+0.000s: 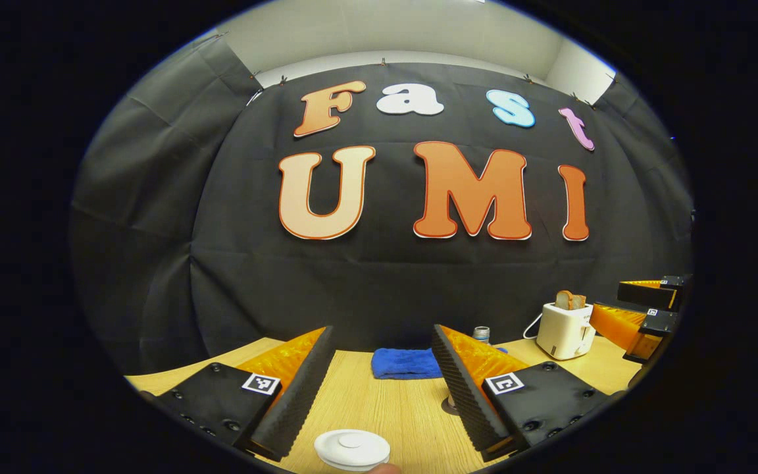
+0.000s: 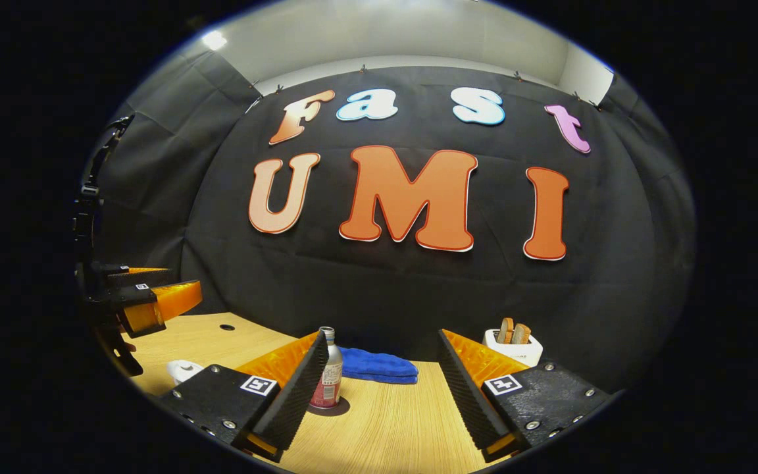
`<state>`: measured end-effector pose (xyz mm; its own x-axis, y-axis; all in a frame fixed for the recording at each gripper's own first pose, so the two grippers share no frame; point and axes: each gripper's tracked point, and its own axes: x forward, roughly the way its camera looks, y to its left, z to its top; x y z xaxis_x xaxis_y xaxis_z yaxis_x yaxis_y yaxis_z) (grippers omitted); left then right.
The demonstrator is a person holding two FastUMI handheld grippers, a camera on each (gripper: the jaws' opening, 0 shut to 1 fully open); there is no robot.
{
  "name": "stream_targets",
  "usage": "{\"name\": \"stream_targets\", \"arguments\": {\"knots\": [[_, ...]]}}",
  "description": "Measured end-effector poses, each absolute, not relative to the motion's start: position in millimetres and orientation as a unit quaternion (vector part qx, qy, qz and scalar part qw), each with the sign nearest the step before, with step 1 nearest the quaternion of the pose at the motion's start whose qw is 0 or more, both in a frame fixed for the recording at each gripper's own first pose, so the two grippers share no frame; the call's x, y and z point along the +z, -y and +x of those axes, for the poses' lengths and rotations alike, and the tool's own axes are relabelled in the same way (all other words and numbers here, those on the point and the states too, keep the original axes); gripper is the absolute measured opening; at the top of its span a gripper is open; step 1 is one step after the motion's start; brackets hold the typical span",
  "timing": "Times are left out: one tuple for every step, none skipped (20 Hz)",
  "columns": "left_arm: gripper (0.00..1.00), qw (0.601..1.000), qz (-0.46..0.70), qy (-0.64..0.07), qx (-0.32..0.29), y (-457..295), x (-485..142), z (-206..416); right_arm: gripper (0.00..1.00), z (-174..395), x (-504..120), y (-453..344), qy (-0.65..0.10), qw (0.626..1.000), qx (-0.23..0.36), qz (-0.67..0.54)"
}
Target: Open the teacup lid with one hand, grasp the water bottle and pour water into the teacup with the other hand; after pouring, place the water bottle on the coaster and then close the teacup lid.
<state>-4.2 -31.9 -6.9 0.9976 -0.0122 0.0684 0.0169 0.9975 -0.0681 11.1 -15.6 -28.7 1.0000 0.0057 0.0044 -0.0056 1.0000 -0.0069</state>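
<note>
Wooden table (image 2: 392, 428) holds one water bottle (image 2: 328, 368) on a dark coaster (image 2: 338, 409), one blue cloth (image 2: 379, 367) just behind the bottle, and one white toaster (image 2: 516, 347) with two slices. One white teacup lid (image 1: 351, 449) sits closed, left of the bottle. Left gripper (image 1: 382, 388) and right gripper (image 2: 379, 388) both gape wide, holding nothing.

I see a folded blue cloth (image 2: 378, 366) lying on my wooden table (image 2: 392, 428), and a white toaster (image 1: 564, 329) holding bread slices (image 1: 570, 301).
</note>
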Motion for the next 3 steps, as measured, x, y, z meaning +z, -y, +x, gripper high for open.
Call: {"name": "stream_targets", "arguments": {"knots": [[1.00, 0.999, -0.034, 0.033, -0.006, 30.9, -7.9, -3.9, 0.99, 12.1, -28.2, 17.4, 0.002, 1.000, 0.002, -0.003], [0.97, 0.999, -0.033, 0.032, -0.005, 30.0, -8.5, -4.2, 0.98, 12.2, -27.6, 17.3, 0.003, 1.000, 0.001, -0.003], [0.97, 0.999, -0.033, 0.033, -0.005, 29.7, -8.2, -4.2, 0.98, 11.7, -27.7, 17.5, 0.003, 1.000, 0.002, -0.001]]}}
